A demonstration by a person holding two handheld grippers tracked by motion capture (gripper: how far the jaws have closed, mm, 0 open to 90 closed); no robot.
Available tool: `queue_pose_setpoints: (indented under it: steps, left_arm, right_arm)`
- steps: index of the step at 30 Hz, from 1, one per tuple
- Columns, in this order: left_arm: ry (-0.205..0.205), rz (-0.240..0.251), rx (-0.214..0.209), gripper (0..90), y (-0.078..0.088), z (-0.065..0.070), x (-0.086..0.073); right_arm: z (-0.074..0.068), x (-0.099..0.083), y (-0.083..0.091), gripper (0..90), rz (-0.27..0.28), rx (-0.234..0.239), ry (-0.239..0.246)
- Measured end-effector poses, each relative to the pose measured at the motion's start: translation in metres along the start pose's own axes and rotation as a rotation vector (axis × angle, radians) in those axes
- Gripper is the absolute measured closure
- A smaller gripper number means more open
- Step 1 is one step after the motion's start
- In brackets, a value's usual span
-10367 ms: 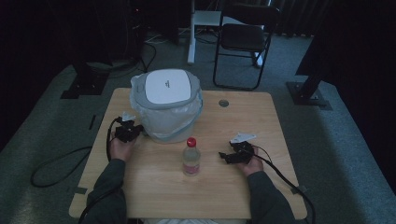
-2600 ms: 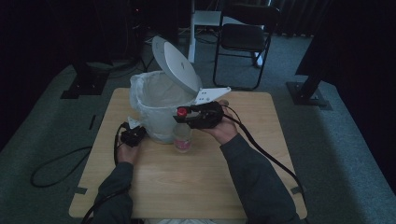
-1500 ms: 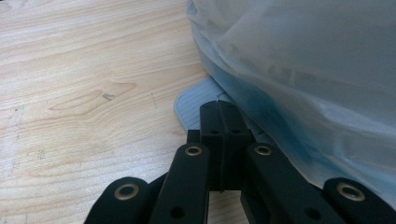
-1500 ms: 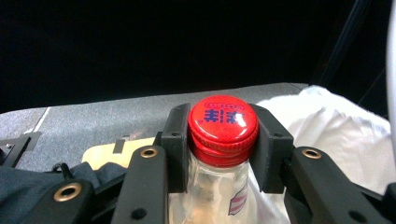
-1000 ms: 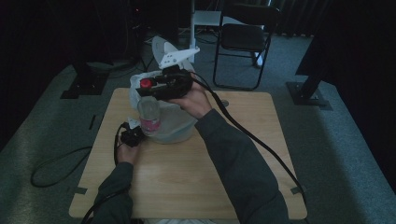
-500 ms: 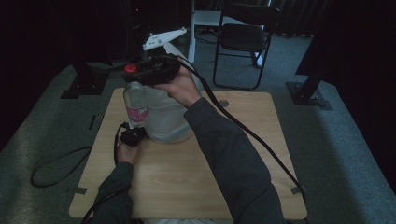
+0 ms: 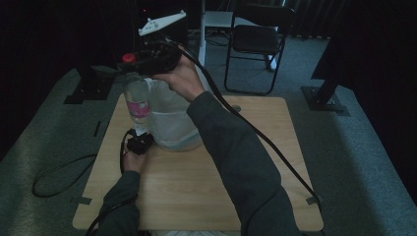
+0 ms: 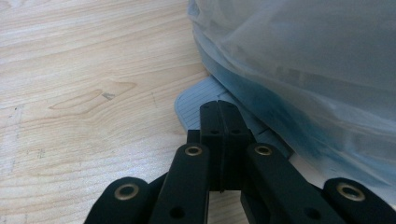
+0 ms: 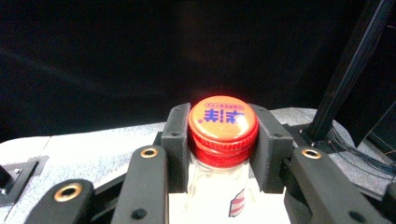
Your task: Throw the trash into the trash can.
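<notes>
Work in hand: a plastic bottle is being carried to a lined bin on the table; judged as disposal of the bottle in the bin.

Right gripper: upper left of the high view, held well above the table. Jaws clamped on the bottle's neck just under the red cap; the right gripper view shows one black pad on each side of the cap, both touching.

Bottle position: hangs upright from the right gripper, clear of the table, left of centre in the high view. It overlaps the bin's left edge in the picture; whether it is over the opening or just beside it, cannot tell. Pink label faces the camera.

Left gripper: low at the bin's left foot, centre left in the high view. Jaws fully together with nothing between them; tips rest on or just over a grey ribbed tab at the bin's base, likely the pedal. Contact not certain.

Bin state: translucent liner bulges over the wall. Lid hidden behind the right hand; open or shut not confirmed.

Done: bottle gripped and lifted to bin height.

Left: bring bottle over the opening, let go, withdraw, let the lid close.
</notes>
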State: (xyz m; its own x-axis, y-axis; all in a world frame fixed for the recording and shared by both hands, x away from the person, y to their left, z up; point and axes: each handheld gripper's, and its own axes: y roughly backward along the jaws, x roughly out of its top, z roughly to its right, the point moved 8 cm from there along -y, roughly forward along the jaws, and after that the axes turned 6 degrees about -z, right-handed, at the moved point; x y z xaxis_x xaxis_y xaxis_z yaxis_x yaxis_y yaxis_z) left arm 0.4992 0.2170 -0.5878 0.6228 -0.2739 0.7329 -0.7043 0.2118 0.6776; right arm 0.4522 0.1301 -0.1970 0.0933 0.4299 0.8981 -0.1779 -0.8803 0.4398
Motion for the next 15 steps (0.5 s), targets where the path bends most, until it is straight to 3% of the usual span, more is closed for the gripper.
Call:
queue_pose_setpoints:
  steps: [5, 15]
  left_arm:
    - [0.000, -0.001, -0.001, 90.0, 0.000, 0.000, 0.000]
    - [-0.001, -0.001, -0.001, 90.0, 0.000, 0.000, 0.000]
  right_arm:
    - [0.002, 0.012, 0.001, 62.3, 0.011, -0.001, -0.009]
    - [0.018, 0.030, 0.005, 62.3, 0.015, -0.063, -0.042]
